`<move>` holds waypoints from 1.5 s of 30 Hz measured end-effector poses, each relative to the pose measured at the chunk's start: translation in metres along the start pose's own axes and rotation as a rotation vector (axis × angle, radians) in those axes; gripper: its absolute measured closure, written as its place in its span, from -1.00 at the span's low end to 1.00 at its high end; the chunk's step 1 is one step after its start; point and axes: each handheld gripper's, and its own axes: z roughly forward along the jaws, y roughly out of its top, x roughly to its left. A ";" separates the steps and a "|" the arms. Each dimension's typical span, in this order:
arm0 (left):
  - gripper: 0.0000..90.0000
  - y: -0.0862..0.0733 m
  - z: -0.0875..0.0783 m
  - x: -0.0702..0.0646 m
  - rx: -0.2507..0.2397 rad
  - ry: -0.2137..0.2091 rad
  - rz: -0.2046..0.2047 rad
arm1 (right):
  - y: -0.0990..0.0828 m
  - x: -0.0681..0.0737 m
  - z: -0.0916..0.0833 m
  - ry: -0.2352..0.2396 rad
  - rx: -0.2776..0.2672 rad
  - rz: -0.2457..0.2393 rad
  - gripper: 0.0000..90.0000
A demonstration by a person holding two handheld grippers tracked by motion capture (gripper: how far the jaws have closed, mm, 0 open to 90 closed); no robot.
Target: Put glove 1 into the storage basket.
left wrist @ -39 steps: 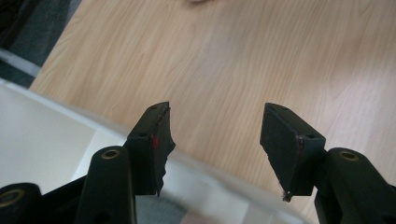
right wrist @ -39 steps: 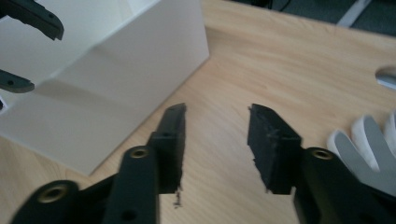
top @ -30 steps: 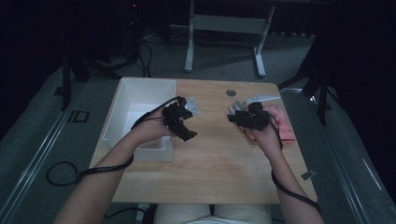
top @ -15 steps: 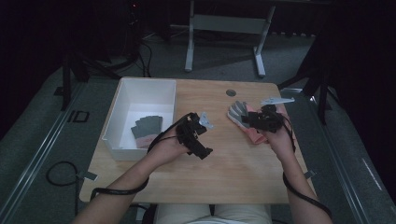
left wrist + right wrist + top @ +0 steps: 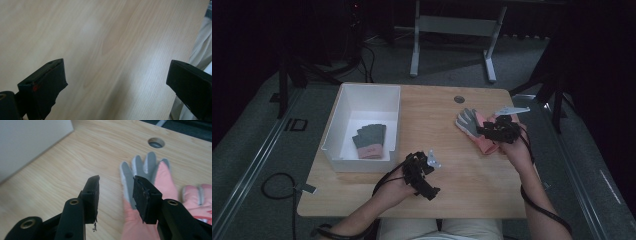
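Meanwhile, the left gripper [image 5: 424, 175] gapes empty at lower centre; the right gripper [image 5: 116, 195], half-parted, hovers gripping nothing over the pink-and-grey glove [image 5: 147, 173].

High view from above the person's side, facing forward and down over the whole wooden table [image 5: 447, 125], left gripper view close above bare tabletop, probably its near edge, right gripper view low, close, facing the cable hole [image 5: 156, 142], shared with the high view.
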 end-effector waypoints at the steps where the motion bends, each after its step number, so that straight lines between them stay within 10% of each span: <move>1: -0.95 -0.006 0.003 -0.001 -0.006 0.003 -0.014 | 0.000 -0.002 0.002 -0.011 0.006 -0.011 0.27; 14: -0.97 -0.058 0.022 -0.016 -0.146 0.097 -0.048 | 0.010 -0.009 0.043 -0.012 0.066 -0.136 0.44; 35: -0.97 -0.077 0.022 -0.020 -0.277 0.169 -0.097 | -0.008 -0.034 0.104 -0.113 0.293 -0.235 0.48; 45: -0.97 -0.077 0.023 -0.021 -0.280 0.148 -0.090 | -0.009 -0.033 0.113 -0.162 0.322 -0.081 0.88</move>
